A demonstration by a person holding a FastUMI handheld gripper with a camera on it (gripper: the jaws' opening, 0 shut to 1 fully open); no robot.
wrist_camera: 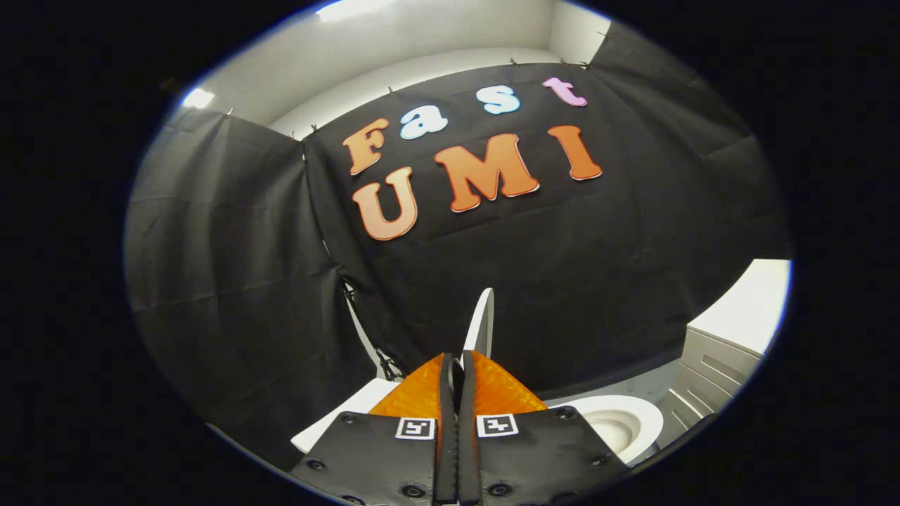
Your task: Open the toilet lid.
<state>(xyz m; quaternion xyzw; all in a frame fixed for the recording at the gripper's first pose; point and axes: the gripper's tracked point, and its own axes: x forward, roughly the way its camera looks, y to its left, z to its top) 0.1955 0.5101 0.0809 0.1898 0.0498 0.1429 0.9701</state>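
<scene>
We note the claw (458,362) with its fingers drawn almost together on the thin edge of the toilet lid (482,320), which rises between and just beyond the fingertips. Both fingers appear to press on it, so we read this as a pinch on the lid's rim. The lid stands edge-on and near upright. Beside the fingers the toilet bowl (619,422) lies open, its seat rim exposed; on the other side a white cistern top (334,422) shows. Further off stands a grey cabinet (710,383) against the booth wall. We judge the lift almost complete. The next move probably calls for tipping the lid slightly further back until it rests, then spreading the fingers without dragging it forward.
</scene>
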